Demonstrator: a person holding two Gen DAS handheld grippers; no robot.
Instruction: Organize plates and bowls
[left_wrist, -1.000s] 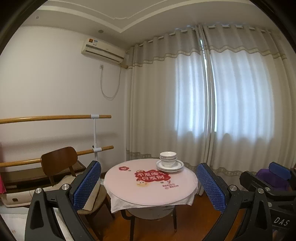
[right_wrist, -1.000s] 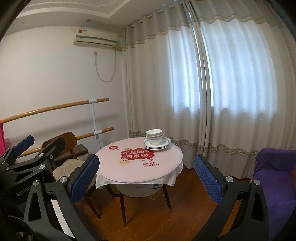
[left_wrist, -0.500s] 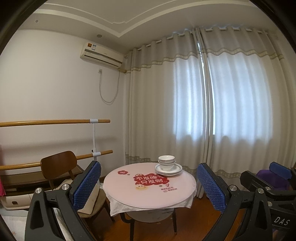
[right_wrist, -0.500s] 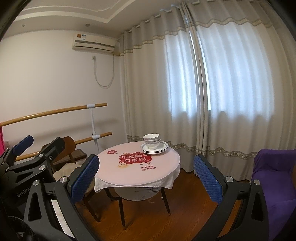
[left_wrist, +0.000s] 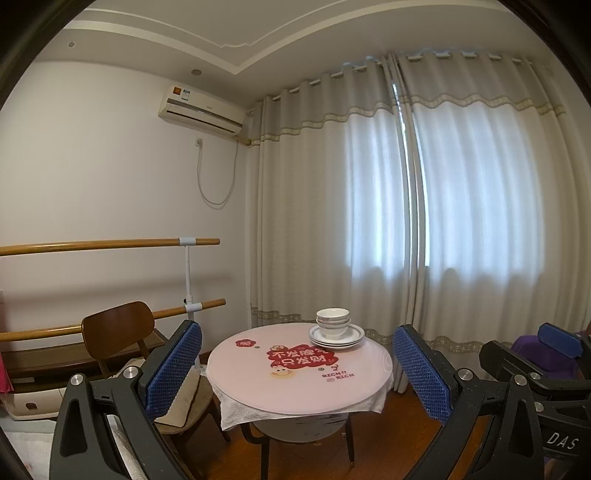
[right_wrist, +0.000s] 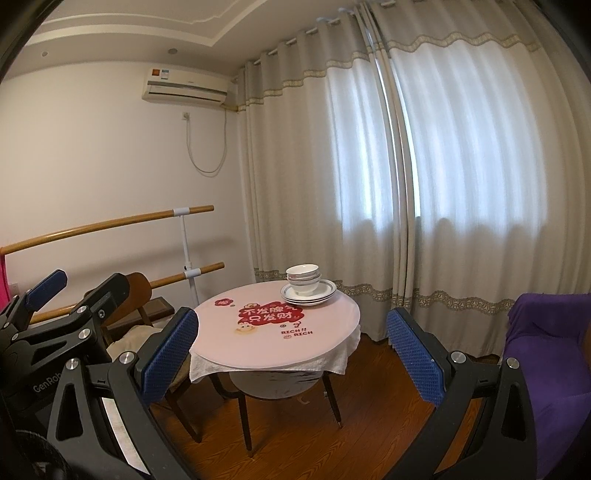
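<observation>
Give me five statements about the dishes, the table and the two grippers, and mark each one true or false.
1. The bowls are stacked on top of the plates. True.
2. The left gripper is shut on a bowl. False: it is open, holding nothing, away from the table.
3. The dishes sit near the far edge of the round table, by the curtain. True.
4. The right gripper is open and empty. True.
5. A wooden chair stands to the right of the table. False: it stands to its left.
</observation>
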